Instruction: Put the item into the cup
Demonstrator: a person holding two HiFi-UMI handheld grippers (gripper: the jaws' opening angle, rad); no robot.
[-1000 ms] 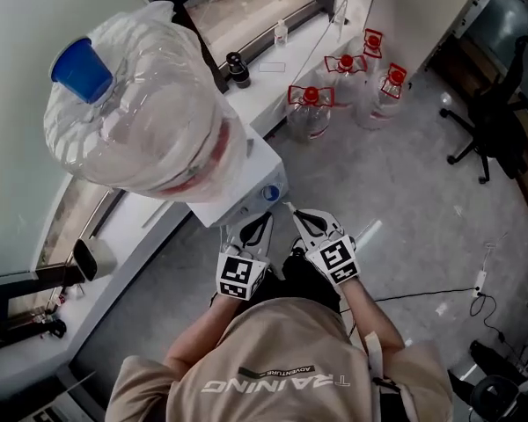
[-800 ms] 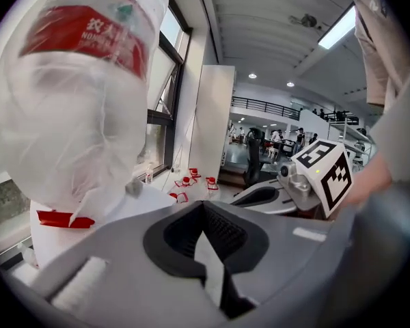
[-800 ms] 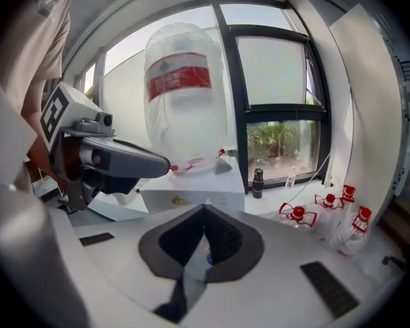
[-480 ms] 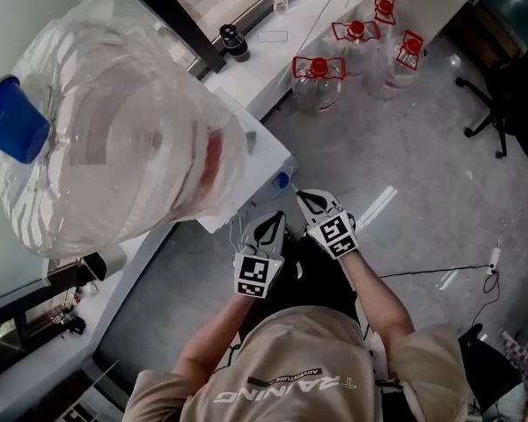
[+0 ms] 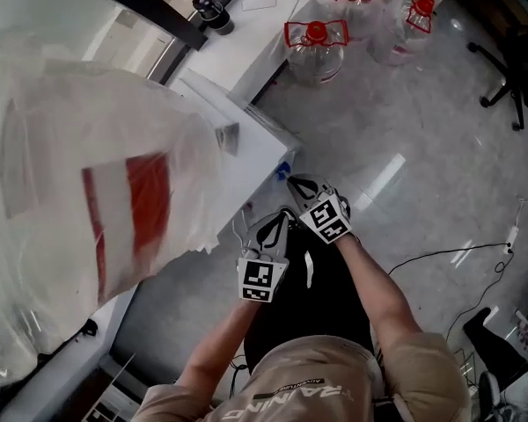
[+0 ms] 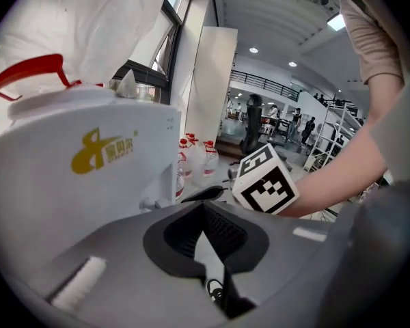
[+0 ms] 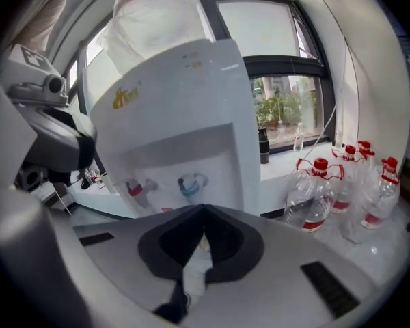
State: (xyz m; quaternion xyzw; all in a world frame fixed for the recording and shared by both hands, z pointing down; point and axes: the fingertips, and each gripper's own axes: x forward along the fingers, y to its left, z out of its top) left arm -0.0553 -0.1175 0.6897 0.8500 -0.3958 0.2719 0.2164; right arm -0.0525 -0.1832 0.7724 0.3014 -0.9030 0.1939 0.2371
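I see no cup and no loose item in any view. A white water dispenser (image 5: 246, 139) with a big clear bottle (image 5: 88, 209) on top stands before me. My left gripper (image 5: 273, 227) hangs just in front of it, jaws shut and empty, beside the dispenser's wall (image 6: 102, 152). My right gripper (image 5: 295, 185) is a little farther forward, near the blue tap (image 5: 283, 170), also shut with nothing in it. The right gripper view faces the dispenser front (image 7: 184, 115), with the red tap (image 7: 135, 186) and the blue tap (image 7: 190, 181) just above the jaws.
Three clear jugs with red caps (image 5: 315, 47) stand on the grey floor to the right of the dispenser, the nearest jug (image 7: 314, 197) close by. A white window ledge (image 5: 246, 42) runs behind. A black cable (image 5: 440, 253) lies on the floor at right.
The head camera has moved lower and nearer, so the bottle fills the left of the view. Both grippers stay close together before the dispenser, both shut.
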